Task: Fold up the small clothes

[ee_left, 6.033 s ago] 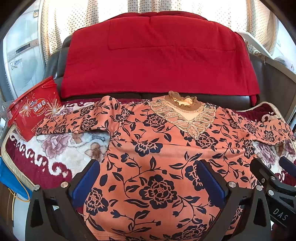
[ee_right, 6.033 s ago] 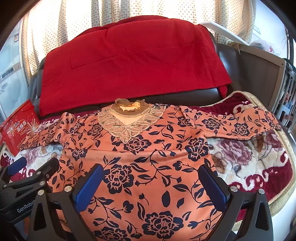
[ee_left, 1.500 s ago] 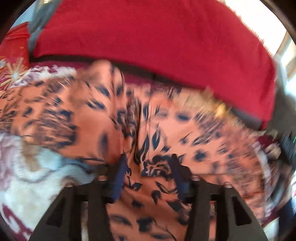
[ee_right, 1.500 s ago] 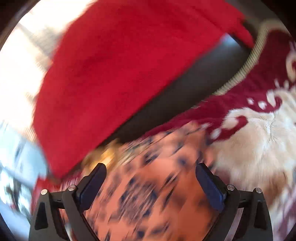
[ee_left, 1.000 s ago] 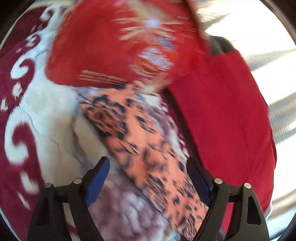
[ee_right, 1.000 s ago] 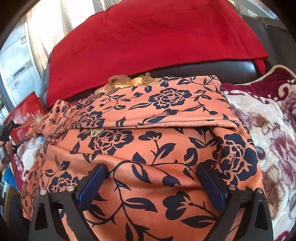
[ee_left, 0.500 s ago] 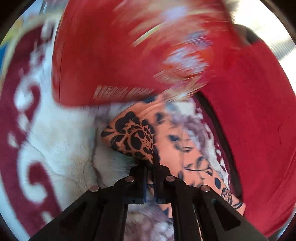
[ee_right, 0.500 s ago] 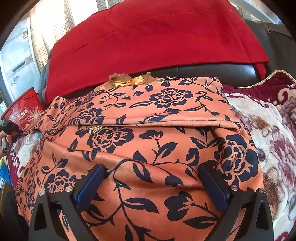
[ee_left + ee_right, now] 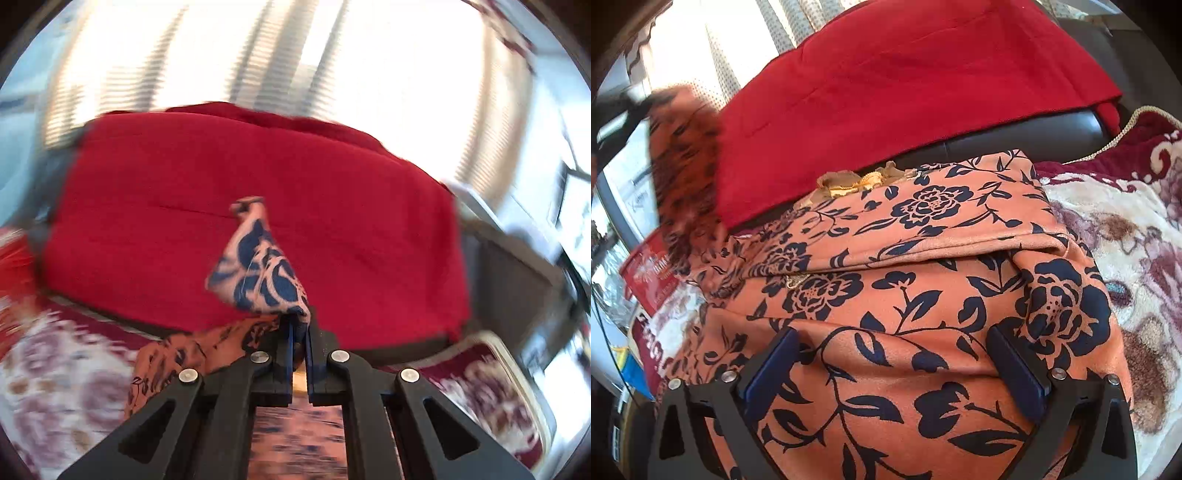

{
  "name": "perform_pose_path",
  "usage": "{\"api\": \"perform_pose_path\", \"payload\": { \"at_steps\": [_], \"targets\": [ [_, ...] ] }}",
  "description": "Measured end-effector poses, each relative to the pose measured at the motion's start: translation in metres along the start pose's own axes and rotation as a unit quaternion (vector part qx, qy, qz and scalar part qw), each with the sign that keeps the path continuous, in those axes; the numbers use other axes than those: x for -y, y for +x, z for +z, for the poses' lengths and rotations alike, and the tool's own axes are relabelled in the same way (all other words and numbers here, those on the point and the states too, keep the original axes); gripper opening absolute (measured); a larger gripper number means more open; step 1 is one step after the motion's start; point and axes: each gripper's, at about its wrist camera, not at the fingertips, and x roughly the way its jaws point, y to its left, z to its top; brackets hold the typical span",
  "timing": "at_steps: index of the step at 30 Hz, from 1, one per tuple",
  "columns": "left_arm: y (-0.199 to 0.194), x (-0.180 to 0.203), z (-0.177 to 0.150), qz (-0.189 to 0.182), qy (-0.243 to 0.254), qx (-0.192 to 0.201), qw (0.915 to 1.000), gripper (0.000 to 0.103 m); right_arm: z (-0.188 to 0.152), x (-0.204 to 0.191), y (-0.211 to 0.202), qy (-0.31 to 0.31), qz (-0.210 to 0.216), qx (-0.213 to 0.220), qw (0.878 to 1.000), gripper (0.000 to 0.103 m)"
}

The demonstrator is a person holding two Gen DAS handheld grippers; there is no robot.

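One orange top with dark blue flowers (image 9: 923,266) lies on the fluffy white and dark red flowered blanket (image 9: 1126,206), and we are folding it. Our left gripper (image 9: 297,326) has its black jaws pressed together on the end of the long orange sleeve (image 9: 258,266), and the sleeve end sticks up in front of the big red cloth (image 9: 221,184) on the dark sofa back (image 9: 997,144). Our right gripper (image 9: 894,369) has its blue pads spread wide. It hovers low over the body of the top, and nothing is pinched between them.

What could go wrong? The pinch is only on the very tip of the sleeve, so we think a fast swing could pull it out, and the sleeve would flop down in a heap. A hard tug could also drag the whole top sideways and spoil the fold that is already lying across its chest. The right gripper is not pressing the top down, so nothing keeps it in place. The sleeve could also land twisted or bunched up.

Now we count. We see one top, one lifted sleeve and one folded sleeve lying flat. We see two grippers, one red cloth, one blanket and one red box (image 9: 650,277) at the left.
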Motion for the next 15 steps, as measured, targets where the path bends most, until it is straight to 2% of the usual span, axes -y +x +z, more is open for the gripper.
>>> {"api": "perform_pose_path", "payload": {
  "at_steps": [2, 3, 4, 5, 9, 12, 15],
  "targets": [
    [0.037, 0.040, -0.023, -0.045, 0.054, -0.054, 0.9960, 0.010, 0.000, 0.003, -0.001, 0.007, 0.010, 0.004, 1.000, 0.102],
    [0.049, 0.051, -0.035, -0.042, 0.078, -0.074, 0.9934, 0.026, 0.000, 0.005, -0.002, 0.013, 0.017, 0.006, 1.000, 0.102],
    [0.062, 0.057, -0.049, -0.026, 0.098, -0.098, 0.9899, 0.058, 0.000, 0.007, -0.003, 0.019, 0.024, 0.008, 1.000, 0.102],
    [0.078, 0.055, -0.067, -0.002, 0.116, -0.132, 0.9845, 0.068, 0.000, 0.010, -0.006, 0.027, 0.035, 0.012, 0.999, 0.102],
    [0.078, 0.004, -0.098, 0.047, 0.100, -0.150, 0.9825, 0.068, 0.005, 0.023, -0.021, 0.088, 0.069, 0.017, 0.994, 0.102],
    [0.063, -0.060, -0.104, 0.095, 0.061, -0.135, 0.9844, 0.072, 0.020, 0.033, -0.037, 0.152, 0.107, 0.036, 0.982, 0.102],
    [0.050, -0.130, -0.114, 0.152, 0.008, -0.140, 0.9783, 0.073, 0.050, 0.041, -0.037, 0.194, 0.126, 0.043, 0.972, 0.102]
  ]
}}
